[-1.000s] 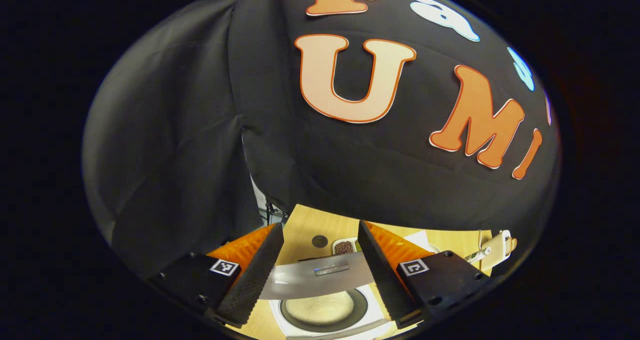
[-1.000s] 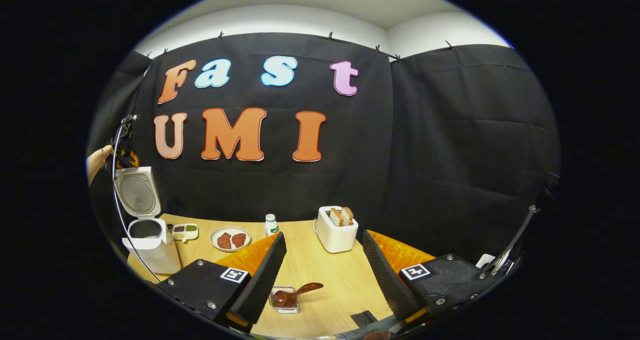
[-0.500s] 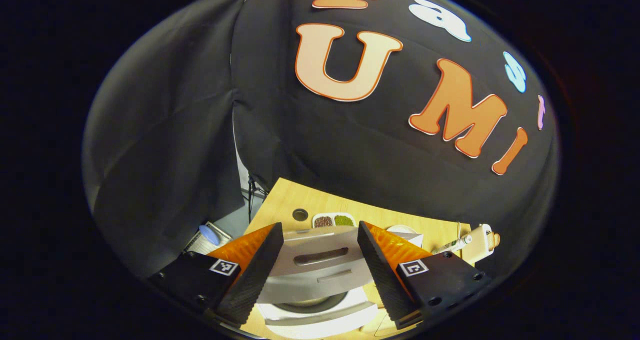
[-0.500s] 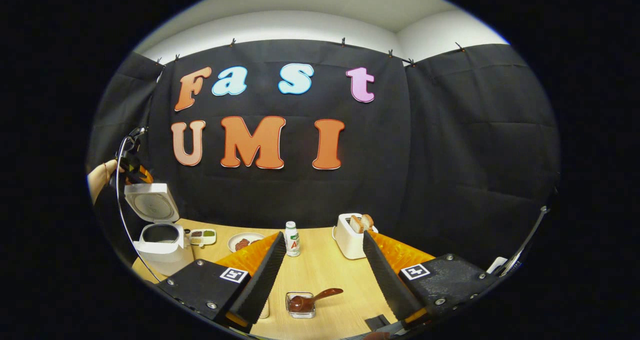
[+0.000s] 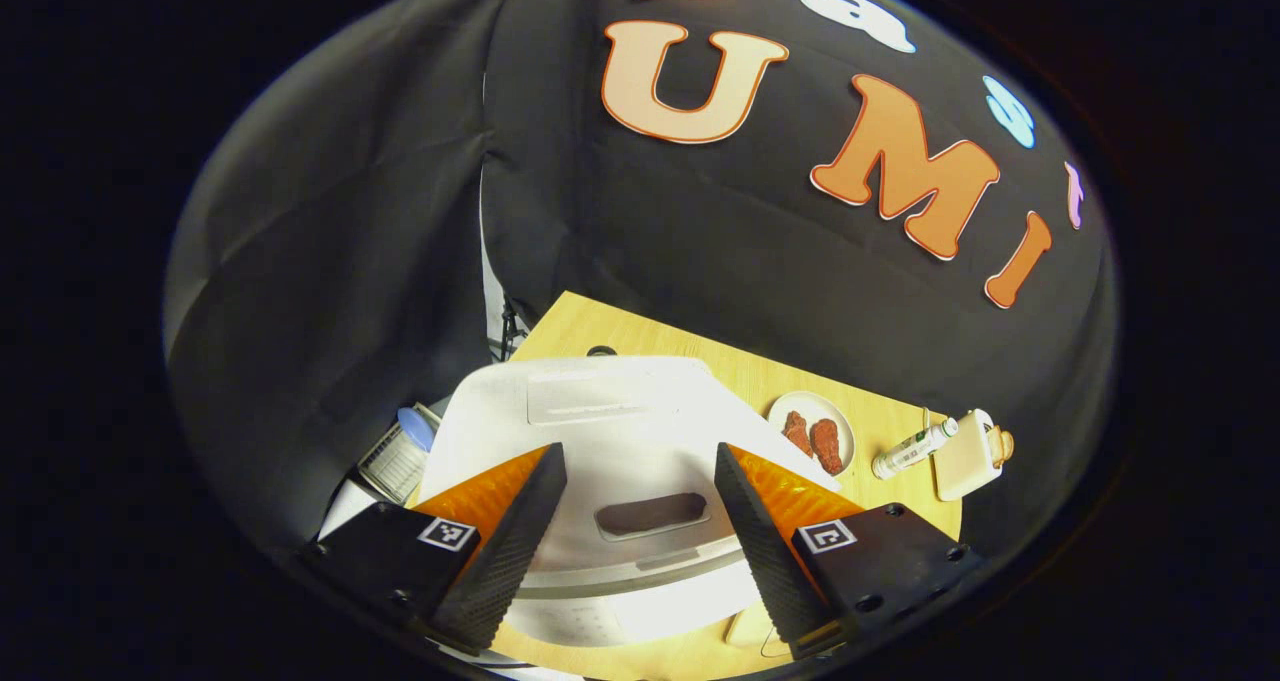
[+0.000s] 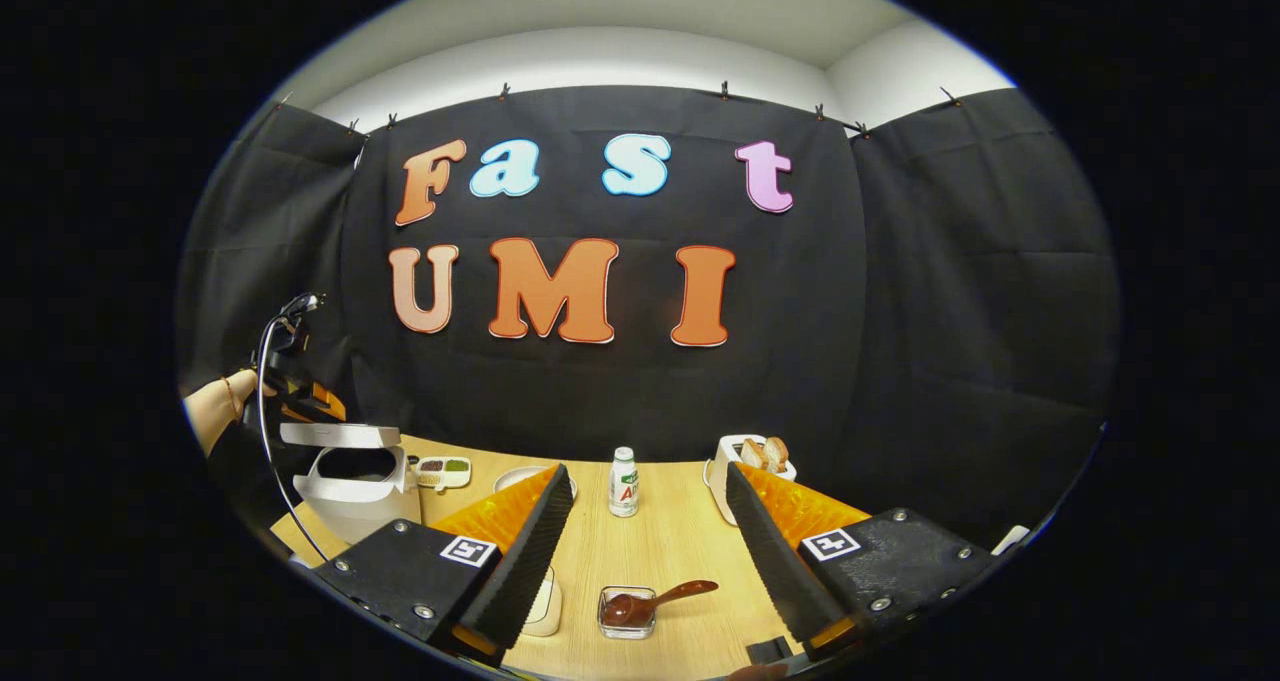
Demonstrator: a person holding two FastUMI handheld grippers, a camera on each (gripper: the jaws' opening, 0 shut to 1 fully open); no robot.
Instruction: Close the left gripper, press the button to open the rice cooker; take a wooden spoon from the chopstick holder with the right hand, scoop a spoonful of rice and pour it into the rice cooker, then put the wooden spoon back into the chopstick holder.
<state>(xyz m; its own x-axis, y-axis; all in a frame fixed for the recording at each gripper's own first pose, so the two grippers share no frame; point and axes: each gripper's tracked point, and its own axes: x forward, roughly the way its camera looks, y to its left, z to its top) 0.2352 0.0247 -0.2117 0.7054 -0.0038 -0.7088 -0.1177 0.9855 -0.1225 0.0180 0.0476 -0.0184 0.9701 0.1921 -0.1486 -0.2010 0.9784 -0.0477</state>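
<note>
Your left gripper (image 5: 640, 521) has its fingers spread apart with nothing between them, poised over the rice cooker lid (image 5: 600, 431), which lies nearly flat over the rice cooker (image 6: 355, 486) at the table's left edge; pointing down like that suits pressing on it. Your left hand (image 6: 215, 411) shows above the cooker. Your right gripper (image 6: 650, 551) is also spread and empty, held level over the near edge of the table (image 6: 680, 541), probably parked out of the way. The wooden spoon (image 6: 655, 601) rests in a small glass dish (image 6: 625, 613) just ahead of it.
</note>
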